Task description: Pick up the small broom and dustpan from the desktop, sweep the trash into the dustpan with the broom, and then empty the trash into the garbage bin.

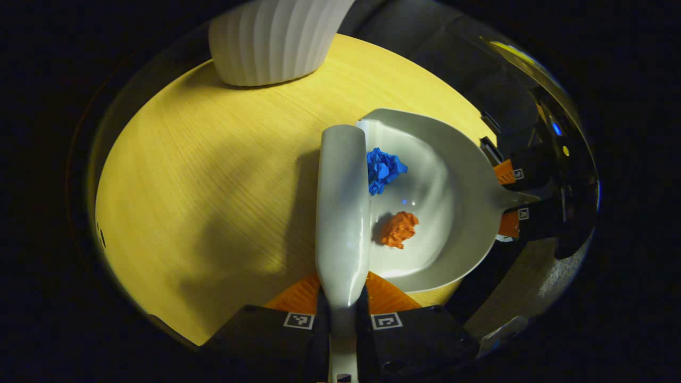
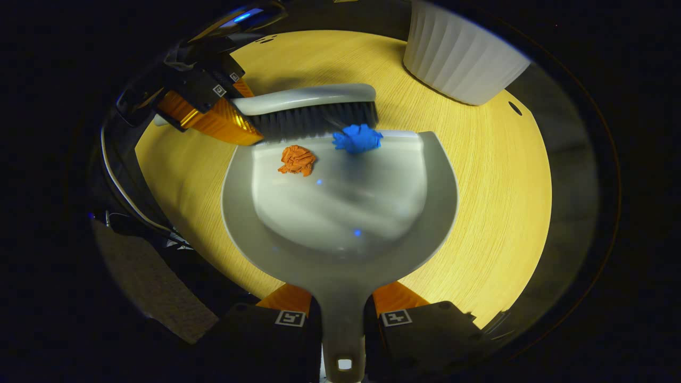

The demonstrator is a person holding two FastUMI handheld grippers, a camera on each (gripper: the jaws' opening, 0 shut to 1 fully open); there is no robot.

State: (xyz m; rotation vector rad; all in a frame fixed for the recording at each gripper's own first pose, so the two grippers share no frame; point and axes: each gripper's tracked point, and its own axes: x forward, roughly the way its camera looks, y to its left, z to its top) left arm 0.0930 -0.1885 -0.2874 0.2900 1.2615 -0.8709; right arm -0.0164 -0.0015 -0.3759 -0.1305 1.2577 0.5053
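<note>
Left gripper view looks down along the left hand-held gripper, whose two fingers pinch the handle of the small broom. Ahead of it and to the left, at the far edge of the yellow wooden counter, stands a white ribbed garbage bin; nothing lies between the broom and the bin on the bare wood. The broom's long axis runs straight away from this hand-held gripper, its pale back turned up. Just to the right of the broom lies the grey dustpan, its open mouth against the broom and its handle pointing right, toward the right hand-held gripper that grips it. Inside the pan sit a crumpled blue paper ball, touching the broom's side, and a crumpled orange paper ball, just beside it.

Right gripper view shows the right hand-held gripper with both fingers pressed on the dustpan's handle. The dustpan rests on the counter with its long axis pointing straight ahead, mouth at the far end. Across that mouth lies the broom, its length running left to right, dark bristles down. The left hand-held gripper holds it from the far left. The blue ball sits at the pan's lip under the bristles; the orange ball lies inside the pan, to its left. The bin stands ahead and to the right, well apart from the pan.
</note>
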